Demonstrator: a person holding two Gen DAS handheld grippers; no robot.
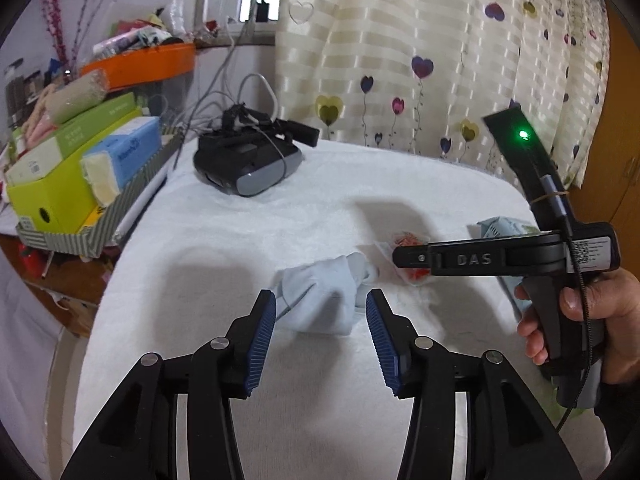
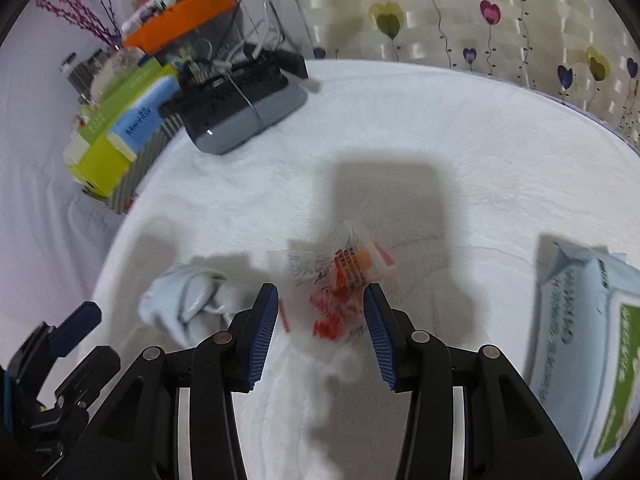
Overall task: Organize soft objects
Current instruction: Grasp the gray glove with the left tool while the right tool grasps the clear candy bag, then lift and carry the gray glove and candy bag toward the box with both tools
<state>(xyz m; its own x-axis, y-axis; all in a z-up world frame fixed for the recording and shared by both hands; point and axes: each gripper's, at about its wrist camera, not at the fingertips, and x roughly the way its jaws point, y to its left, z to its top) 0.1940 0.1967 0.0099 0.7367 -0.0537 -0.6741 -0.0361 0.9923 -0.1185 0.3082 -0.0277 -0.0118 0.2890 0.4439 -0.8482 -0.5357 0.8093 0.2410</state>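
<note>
A crumpled pale blue cloth [image 1: 320,296] lies on the white fluffy cover [image 1: 248,248]. My left gripper [image 1: 321,308] is open, its blue pads on either side of the cloth's near end. A clear packet with red print [image 2: 340,288] lies to the right of the cloth [image 2: 184,304]. My right gripper [image 2: 321,304] is open, its pads flanking the packet from the near side. A wet-wipes pack [image 2: 580,340] lies at the far right. The right gripper's body [image 1: 500,258] shows in the left wrist view, over the packet [image 1: 412,272].
A black and grey headset [image 1: 248,160] with cables sits at the back left of the cover. Boxes [image 1: 76,172] and an orange tray [image 1: 140,64] crowd the shelf to the left. A heart-print curtain [image 1: 420,52] hangs behind. The cover's left edge drops off.
</note>
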